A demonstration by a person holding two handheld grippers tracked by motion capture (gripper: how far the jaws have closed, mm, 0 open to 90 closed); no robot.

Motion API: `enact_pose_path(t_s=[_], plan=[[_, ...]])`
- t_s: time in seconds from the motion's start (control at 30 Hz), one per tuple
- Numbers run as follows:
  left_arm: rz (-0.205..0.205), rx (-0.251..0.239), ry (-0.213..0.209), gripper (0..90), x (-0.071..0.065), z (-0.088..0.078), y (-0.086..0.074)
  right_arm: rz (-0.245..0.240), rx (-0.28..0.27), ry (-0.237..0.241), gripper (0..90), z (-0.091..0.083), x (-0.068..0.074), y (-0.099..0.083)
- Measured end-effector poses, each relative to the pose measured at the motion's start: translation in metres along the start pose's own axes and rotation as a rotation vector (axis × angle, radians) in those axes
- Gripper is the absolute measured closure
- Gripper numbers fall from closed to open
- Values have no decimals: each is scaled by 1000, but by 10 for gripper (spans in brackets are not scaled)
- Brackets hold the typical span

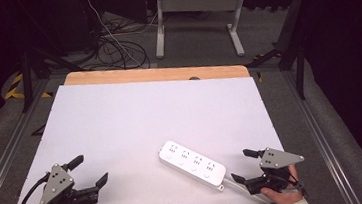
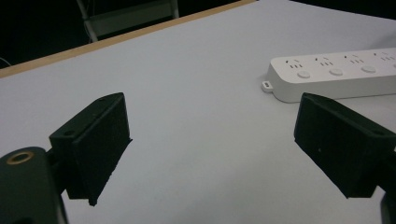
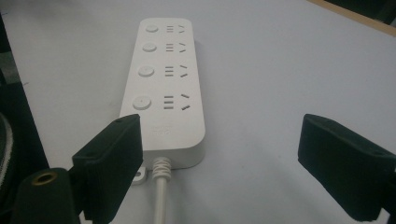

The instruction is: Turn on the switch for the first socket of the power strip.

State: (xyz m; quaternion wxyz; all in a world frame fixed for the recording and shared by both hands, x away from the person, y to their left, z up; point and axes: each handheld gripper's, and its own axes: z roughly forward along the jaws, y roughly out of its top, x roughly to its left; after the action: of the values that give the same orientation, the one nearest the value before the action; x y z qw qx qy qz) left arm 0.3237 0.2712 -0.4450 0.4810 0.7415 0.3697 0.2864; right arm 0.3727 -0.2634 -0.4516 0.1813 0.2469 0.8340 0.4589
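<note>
Plain white worktop [image 1: 120,118] here, and we've got the power strip [image 1: 192,164] lying flat at its near edge. Right tool [image 1: 248,168] sits just beside the strip's cord end, jaws wide and empty; left tool [image 1: 89,171] sits well apart, equally wide. Our worry: a careless grab snags the cord [image 3: 160,196] and drags the strip.

Power strip [image 1: 193,164] lies on the counter [image 1: 135,116], toward its near right. Left tool [image 1: 91,171] sits at the near left corner, right tool [image 1: 243,166] just right of the strip.
</note>
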Motion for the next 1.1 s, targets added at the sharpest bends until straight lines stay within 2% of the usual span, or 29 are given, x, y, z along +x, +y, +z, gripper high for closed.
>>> enact_pose_path(t_s=[0.1,0.43,0.8,0.9,1.1], plan=[[-8,-3,-2,114,0,0,0,1,-7,-3,148,-1,0,1],[16,-5,8,114,-1,-1,0,-8,-11,-8,150,-3,1,2],[23,-7,14,114,-1,-1,0,-8,-4,-23,182,-5,1,6],[20,-6,17,114,-1,-1,0,6,-19,-22,203,-6,-1,9],[6,-8,16,114,-3,0,0,-5,-21,-14,221,-6,0,17]])
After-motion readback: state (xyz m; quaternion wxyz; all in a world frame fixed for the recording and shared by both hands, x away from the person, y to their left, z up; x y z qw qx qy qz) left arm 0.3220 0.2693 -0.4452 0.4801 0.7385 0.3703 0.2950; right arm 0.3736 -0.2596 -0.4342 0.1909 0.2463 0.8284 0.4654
